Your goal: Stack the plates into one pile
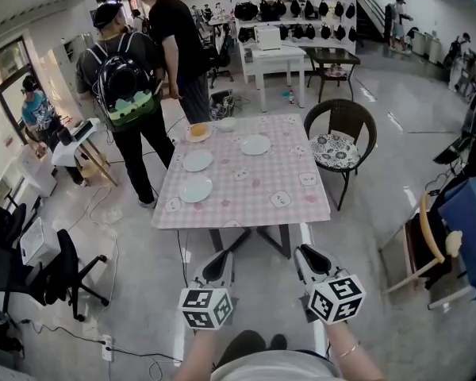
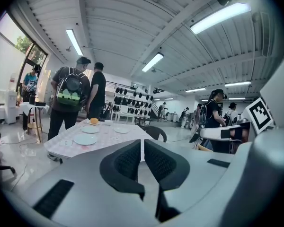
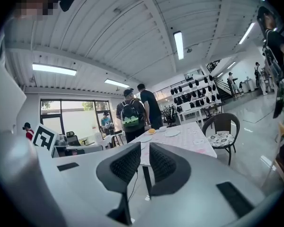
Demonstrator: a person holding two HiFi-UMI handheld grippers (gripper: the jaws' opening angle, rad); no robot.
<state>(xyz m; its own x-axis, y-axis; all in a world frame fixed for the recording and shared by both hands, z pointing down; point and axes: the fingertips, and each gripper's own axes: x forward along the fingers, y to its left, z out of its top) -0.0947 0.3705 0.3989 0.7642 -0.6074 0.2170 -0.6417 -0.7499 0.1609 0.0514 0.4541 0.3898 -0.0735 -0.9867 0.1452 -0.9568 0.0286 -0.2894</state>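
Observation:
Three empty white plates lie apart on the pink checked table point(image 1: 293, 205): a near one point(image 1: 196, 189), a middle one point(image 1: 197, 160) and a far one point(image 1: 255, 144). A fourth plate point(image 1: 198, 131) carries an orange food item, with a small white bowl point(image 1: 226, 123) beside it. Both grippers hang well short of the table's near edge, over the floor. My left gripper point(image 1: 218, 264) point(image 2: 142, 148) is shut and holds nothing. My right gripper point(image 1: 309, 259) point(image 3: 145, 150) shows a narrow gap between its pads, with nothing in it. The plates point(image 2: 85, 139) point(image 3: 172, 133) look small and distant in both gripper views.
Two people point(image 1: 127, 86) stand at the table's far left corner. A wicker chair point(image 1: 341, 137) with a cushion stands at the table's right side. A black office chair point(image 1: 55, 272) and cables are on the floor at left. A wooden chair point(image 1: 424, 240) and blue cloth stand at right.

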